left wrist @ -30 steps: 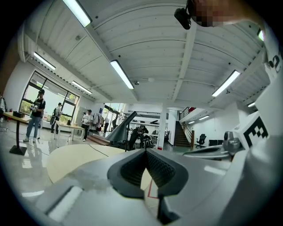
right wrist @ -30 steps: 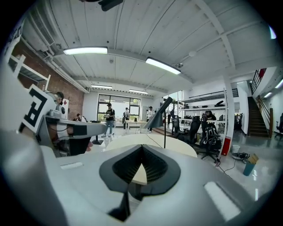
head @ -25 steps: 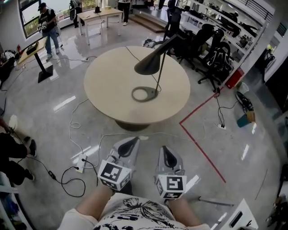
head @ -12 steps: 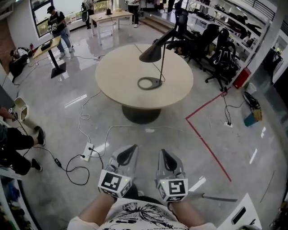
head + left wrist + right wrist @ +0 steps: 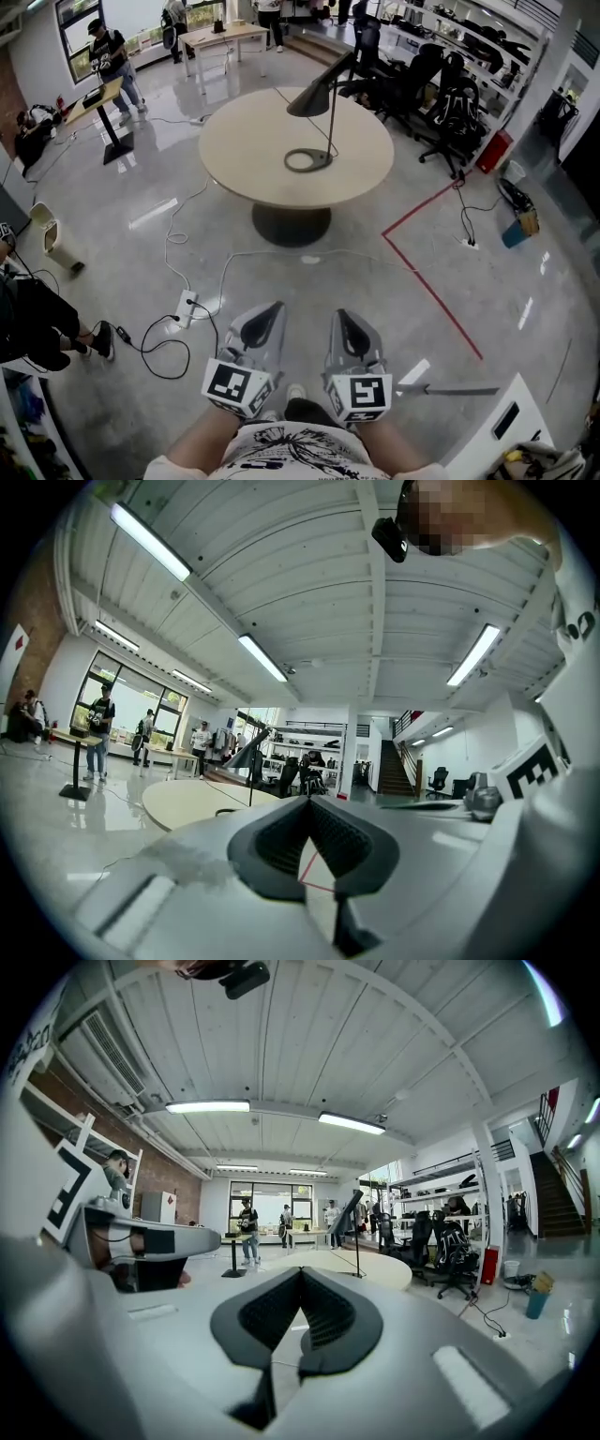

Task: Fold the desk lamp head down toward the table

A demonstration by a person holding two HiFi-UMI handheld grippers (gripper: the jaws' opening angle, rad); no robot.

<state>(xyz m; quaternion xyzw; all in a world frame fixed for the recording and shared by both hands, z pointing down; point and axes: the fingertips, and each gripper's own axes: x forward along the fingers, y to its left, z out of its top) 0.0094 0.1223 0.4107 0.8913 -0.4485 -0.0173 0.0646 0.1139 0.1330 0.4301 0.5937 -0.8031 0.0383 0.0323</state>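
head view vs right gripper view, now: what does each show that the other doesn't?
Head view only: the power strip and the red tape line.

Right gripper view only: the ceiling lights, the staircase, and a straight look at the right gripper, whose jaws are together with nothing between them.

Both: the round table, the lamp standing upright on it, and the office chairs beyond it.
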